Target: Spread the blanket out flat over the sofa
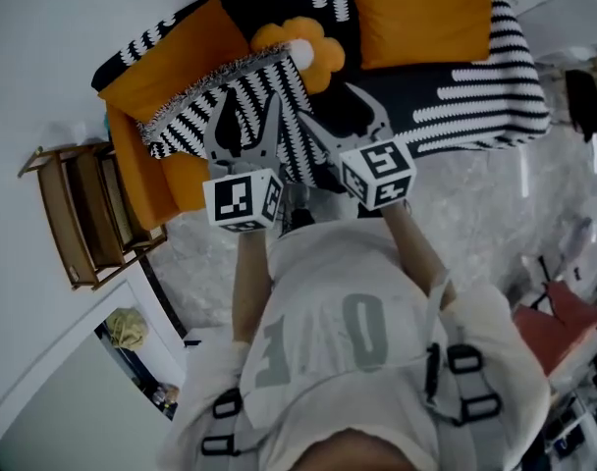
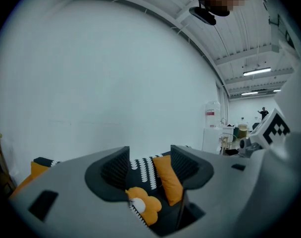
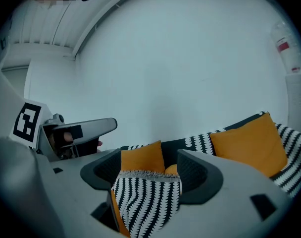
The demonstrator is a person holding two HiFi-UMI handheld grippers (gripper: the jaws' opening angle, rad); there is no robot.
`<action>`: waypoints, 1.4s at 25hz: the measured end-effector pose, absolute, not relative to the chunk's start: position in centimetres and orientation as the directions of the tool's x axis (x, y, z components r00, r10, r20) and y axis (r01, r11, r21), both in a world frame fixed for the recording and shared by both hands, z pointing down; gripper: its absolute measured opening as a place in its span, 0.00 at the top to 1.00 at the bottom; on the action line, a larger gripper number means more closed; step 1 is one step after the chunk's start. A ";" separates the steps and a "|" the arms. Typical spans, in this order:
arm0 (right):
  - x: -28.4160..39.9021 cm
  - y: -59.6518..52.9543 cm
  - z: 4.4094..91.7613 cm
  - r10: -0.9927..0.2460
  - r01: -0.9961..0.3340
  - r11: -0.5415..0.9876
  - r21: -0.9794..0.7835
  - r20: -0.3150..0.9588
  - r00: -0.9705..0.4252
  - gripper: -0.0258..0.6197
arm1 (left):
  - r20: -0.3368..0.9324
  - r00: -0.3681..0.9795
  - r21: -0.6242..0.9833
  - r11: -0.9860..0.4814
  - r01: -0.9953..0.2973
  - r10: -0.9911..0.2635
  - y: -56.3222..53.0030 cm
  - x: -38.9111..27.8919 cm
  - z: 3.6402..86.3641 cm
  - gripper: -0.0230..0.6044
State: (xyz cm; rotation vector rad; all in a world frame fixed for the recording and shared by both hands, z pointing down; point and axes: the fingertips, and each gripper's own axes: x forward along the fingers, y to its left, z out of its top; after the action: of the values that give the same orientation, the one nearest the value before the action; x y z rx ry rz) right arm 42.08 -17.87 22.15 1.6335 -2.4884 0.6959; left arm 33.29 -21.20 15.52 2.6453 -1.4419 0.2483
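Note:
The sofa wears a black and white striped cover with orange cushions. A folded zigzag blanket with a fringed edge lies on its left part, beside a flower-shaped orange cushion. My left gripper hovers open over the blanket's near end. My right gripper is open just right of the blanket, above the seat. In the right gripper view the blanket shows through the gap of the open right gripper, apart from both jaws. The left gripper frames the flower cushion, holding nothing.
A wooden side rack stands left of the sofa's orange armrest. Marble floor runs in front. Red and dark clutter sits at the right. A white wall backs the sofa; a water dispenser stands farther off.

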 end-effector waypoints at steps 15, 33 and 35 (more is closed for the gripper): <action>43.3 -21.9 36.2 -0.764 -0.851 0.262 -0.455 0.440 -0.471 0.45 | 0.622 0.705 -0.267 -0.938 -0.219 -0.341 -28.6 40.9 33.0 0.58; 39.2 -24.3 68.8 -0.536 -0.783 0.179 -0.596 0.608 -0.585 0.45 | 0.992 0.009 0.059 -0.530 0.846 0.124 -28.9 39.0 66.0 0.58; 38.8 -24.4 70.3 -0.503 -0.776 0.198 -0.598 0.618 -0.604 0.45 | 0.990 -0.053 0.108 -0.475 0.873 0.128 -28.6 38.8 67.5 0.58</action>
State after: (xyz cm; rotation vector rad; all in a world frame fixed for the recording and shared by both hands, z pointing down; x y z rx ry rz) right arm 38.83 -24.40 70.32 1.2123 -2.1917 1.3636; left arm 38.85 -28.63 67.51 2.4369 1.6174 2.3824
